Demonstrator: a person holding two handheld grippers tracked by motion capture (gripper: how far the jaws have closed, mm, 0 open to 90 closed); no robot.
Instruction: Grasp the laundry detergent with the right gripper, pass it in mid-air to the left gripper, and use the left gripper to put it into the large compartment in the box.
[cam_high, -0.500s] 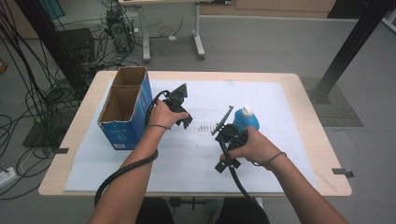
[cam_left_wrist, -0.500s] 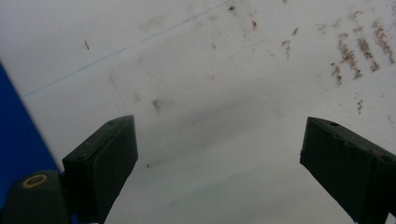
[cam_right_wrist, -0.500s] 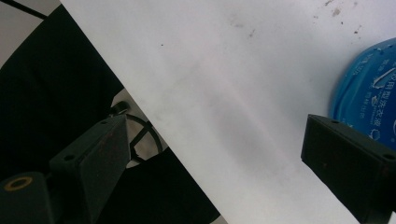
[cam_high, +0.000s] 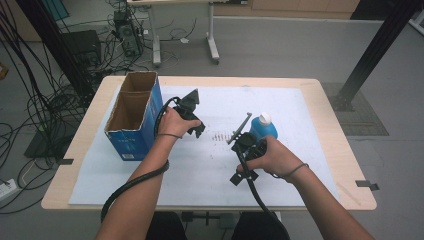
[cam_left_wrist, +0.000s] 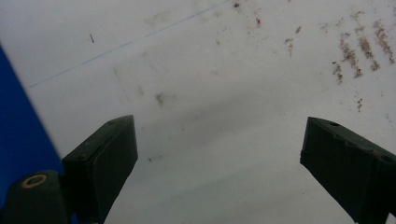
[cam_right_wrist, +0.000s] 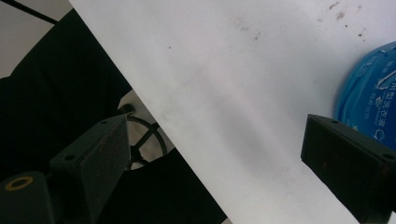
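Little has moved since the earlier frame: both hands sit where they were. Blue bottle (cam_high: 263, 128) stands upright on the white mat (cam_high: 300, 125), just beside the right gripper (cam_right_wrist: 219, 158), whose jaws are spread and empty. Left gripper (cam_left_wrist: 219, 158), also spread, hovers near the blue cardboard box (cam_high: 131, 131).

A rounded blue plastic bottle with a white cap (cam_high: 262, 127) stands upright on the white sheet covering the tabletop, right of centre. In the right gripper view its blue side, printed with white lettering (cam_right_wrist: 373, 98), shows at the right edge.
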